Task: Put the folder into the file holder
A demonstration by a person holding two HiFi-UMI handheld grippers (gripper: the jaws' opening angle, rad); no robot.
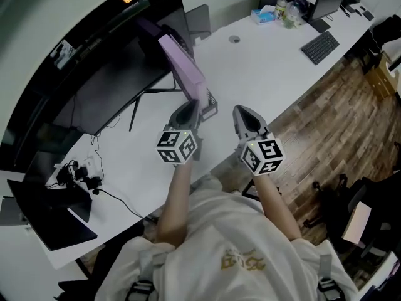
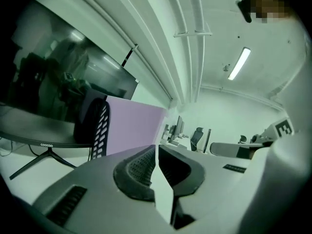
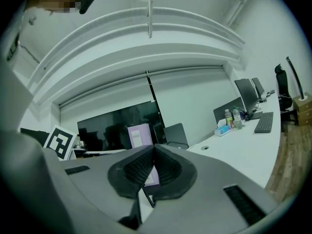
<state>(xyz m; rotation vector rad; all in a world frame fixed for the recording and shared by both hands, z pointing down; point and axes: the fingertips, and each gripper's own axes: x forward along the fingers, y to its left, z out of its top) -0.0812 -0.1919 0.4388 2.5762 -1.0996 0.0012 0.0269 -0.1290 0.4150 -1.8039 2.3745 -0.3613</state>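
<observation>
Left gripper (image 1: 186, 113) and right gripper (image 1: 245, 115) are both closed and empty. The folder (image 1: 182, 68) stands in the file holder (image 1: 212, 106) just ahead of them, and I judge a bump could tip it.

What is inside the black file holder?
A purple folder stands tilted in the file holder. Its bottom edge is hidden behind the left tool, so anything else inside can't be seen.

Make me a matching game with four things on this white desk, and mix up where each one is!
1 purple flat folder
2 dark flat keyboard
3 big black monitor
4 light blue tissue box

A beside the clear bottles
B upright in the black wire file holder
C on the white desk, left side
D farthest right on the desk

Pairs: 1-B, 2-D, 3-C, 4-A
</observation>
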